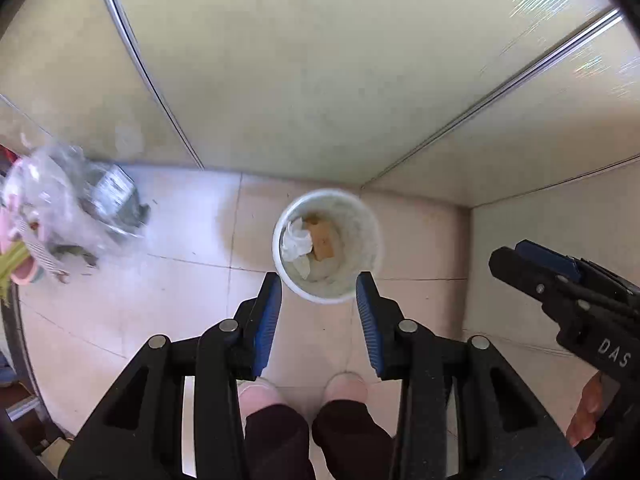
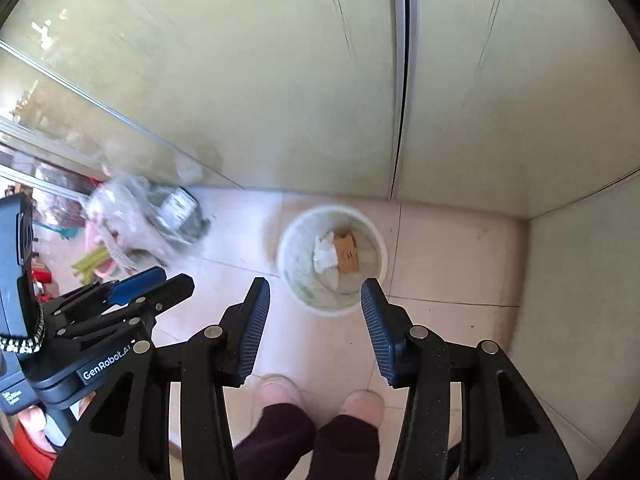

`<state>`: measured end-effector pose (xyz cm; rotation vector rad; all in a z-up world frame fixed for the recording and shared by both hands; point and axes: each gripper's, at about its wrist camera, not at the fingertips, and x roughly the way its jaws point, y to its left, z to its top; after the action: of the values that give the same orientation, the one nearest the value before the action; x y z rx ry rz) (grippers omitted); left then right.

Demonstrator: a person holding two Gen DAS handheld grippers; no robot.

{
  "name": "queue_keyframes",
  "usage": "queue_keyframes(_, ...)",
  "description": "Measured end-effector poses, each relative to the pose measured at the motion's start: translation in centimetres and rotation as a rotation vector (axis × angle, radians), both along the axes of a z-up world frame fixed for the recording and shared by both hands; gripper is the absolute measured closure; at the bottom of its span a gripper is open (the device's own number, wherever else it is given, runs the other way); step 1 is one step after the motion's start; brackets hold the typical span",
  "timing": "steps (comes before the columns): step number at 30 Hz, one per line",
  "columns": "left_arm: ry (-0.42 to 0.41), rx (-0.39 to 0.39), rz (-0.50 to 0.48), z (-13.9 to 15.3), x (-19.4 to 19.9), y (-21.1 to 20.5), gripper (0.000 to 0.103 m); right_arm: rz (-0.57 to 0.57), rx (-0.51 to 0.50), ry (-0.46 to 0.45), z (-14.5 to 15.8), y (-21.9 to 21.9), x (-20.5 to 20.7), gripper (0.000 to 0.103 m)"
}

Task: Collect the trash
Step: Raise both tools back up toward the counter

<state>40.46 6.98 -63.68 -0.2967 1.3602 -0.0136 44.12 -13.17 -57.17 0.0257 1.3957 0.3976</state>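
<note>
Both grippers, left (image 1: 319, 286) and right (image 2: 316, 292), hang open and empty above the bin (image 1: 372, 248). Tissue (image 1: 296, 242) and cardboard (image 1: 323, 236) lie inside. A plastic bag (image 1: 60, 200) remains on the floor, apparently uncollected.

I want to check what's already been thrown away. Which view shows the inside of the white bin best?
The left wrist view: the white bin is sharper there, with crumpled white paper and a brown cardboard scrap clear at the bottom. The right wrist view shows the same contents in the bin, but slightly blurred.
</note>
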Motion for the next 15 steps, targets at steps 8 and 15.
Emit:
queue_keyframes(8, -0.136, 0.031, -0.007, 17.8, -1.6, 1.2, 0.066, -0.035, 0.045, -0.12, 16.7, 0.1, -1.7, 0.059)
queue_keyframes(15, -0.27, 0.046, -0.036, 30.9, -2.5, 2.3, 0.066, -0.088, 0.066, -0.261, 29.1, -0.3, -3.2, 0.059)
